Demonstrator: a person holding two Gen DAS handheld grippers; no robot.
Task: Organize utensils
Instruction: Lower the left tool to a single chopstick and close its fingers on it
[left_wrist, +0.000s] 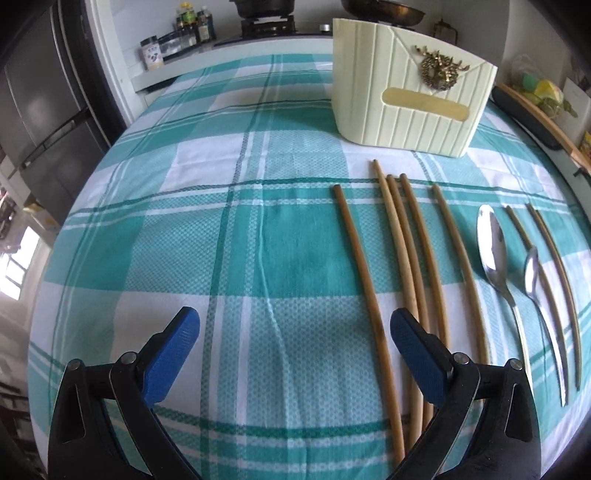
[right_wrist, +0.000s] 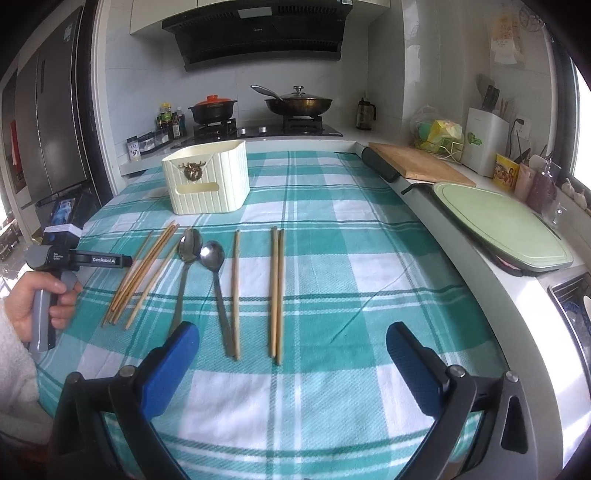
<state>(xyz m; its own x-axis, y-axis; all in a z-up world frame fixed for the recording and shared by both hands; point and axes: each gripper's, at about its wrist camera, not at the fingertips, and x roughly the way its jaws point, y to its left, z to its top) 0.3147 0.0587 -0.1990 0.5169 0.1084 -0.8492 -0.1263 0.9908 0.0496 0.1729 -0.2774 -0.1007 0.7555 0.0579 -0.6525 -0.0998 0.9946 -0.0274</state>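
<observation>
Several wooden chopsticks (left_wrist: 369, 277) lie side by side on the teal checked tablecloth (left_wrist: 221, 221), with two steel spoons (left_wrist: 493, 251) to their right. Behind them stands a cream ribbed utensil holder (left_wrist: 406, 96). My left gripper (left_wrist: 295, 332) is open low over the cloth, its right pad (left_wrist: 413, 350) over the chopsticks' near ends. In the right wrist view my right gripper (right_wrist: 291, 339) is open with only cloth between its fingers. Ahead of it lie a chopstick pair (right_wrist: 276, 291), a single chopstick (right_wrist: 235, 291) and the spoons (right_wrist: 213, 254). The holder (right_wrist: 207, 181) stands far left.
A hand (right_wrist: 33, 299) holds the left gripper's body (right_wrist: 103, 260) at the left. A wooden board (right_wrist: 417, 162) and a green board (right_wrist: 498, 221) lie along the right counter by a sink (right_wrist: 576, 306). Pots sit on the stove (right_wrist: 258, 129) behind, with a fridge (right_wrist: 48, 129) at the left.
</observation>
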